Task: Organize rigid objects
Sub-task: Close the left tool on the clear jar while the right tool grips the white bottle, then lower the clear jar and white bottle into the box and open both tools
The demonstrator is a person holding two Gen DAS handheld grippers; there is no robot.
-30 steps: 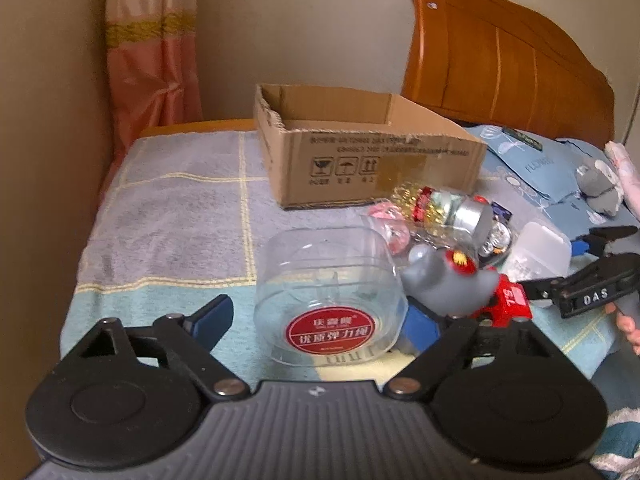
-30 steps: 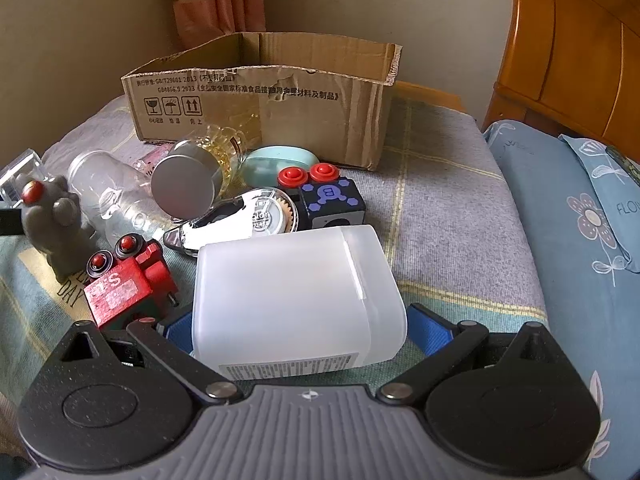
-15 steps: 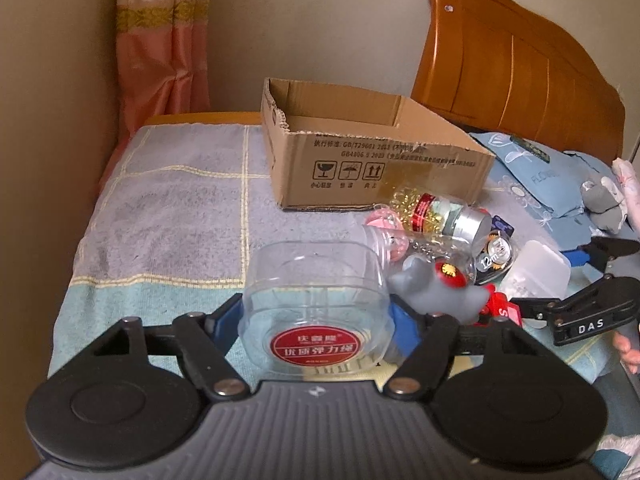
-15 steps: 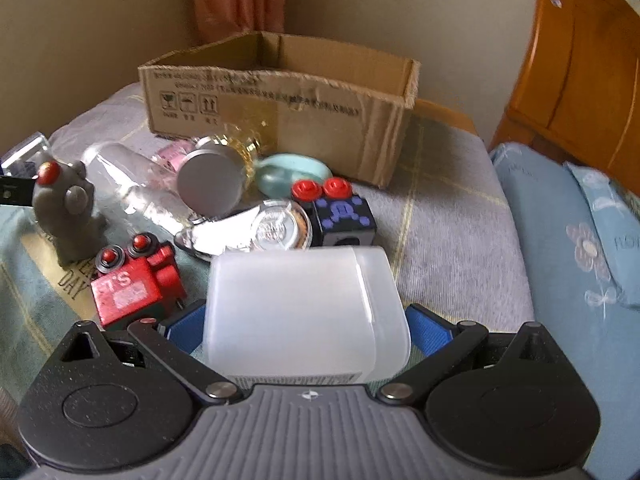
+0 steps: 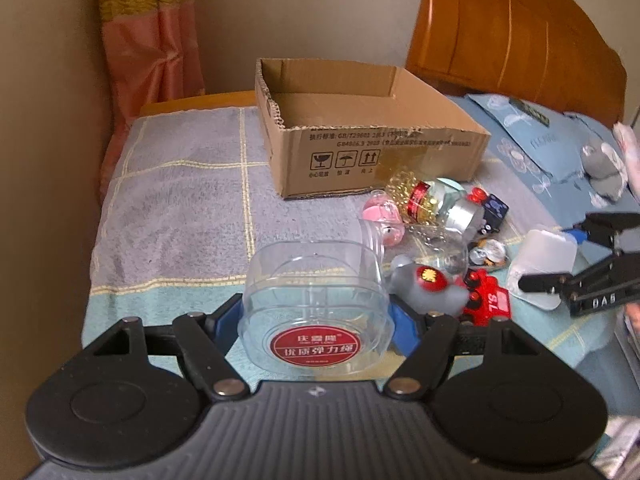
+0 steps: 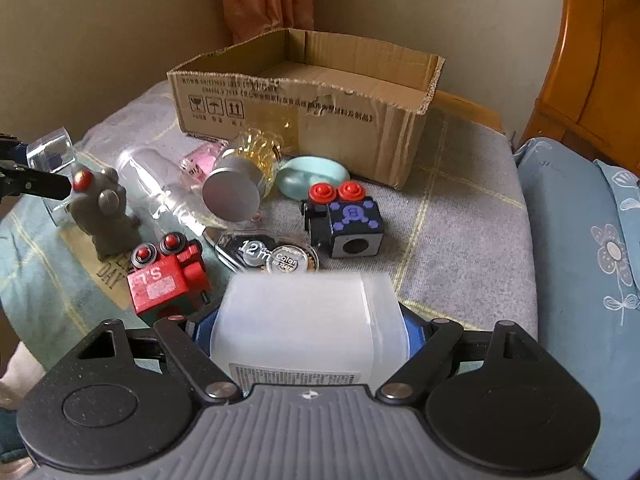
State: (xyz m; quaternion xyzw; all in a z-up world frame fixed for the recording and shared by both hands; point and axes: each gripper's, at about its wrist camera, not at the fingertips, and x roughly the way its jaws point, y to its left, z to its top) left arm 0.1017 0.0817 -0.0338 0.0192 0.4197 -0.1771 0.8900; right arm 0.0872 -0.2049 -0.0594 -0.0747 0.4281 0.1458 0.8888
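My left gripper [image 5: 316, 316] is shut on a clear round plastic tub [image 5: 316, 300] with a red label, held above the bed. My right gripper [image 6: 304, 328] is shut on a frosted white plastic box [image 6: 308, 320]; that box also shows in the left wrist view [image 5: 540, 264]. An open, empty cardboard box [image 5: 360, 136] stands at the back of the bed and also shows in the right wrist view [image 6: 304, 108].
Loose items lie before the cardboard box: a grey figure [image 6: 102, 216], red toy block [image 6: 168, 276], black cube [image 6: 348, 224], clear bottle [image 6: 160, 188], silver-capped jar [image 6: 236, 188], teal case [image 6: 312, 176], tape dispenser [image 6: 272, 256]. The wooden headboard [image 5: 512, 32] and blue pillows [image 6: 592, 260] are to the right.
My left gripper closed on the clear tub and lifted it. My right gripper lifted the white box and drew it back, so both views now look down on the bed from higher.
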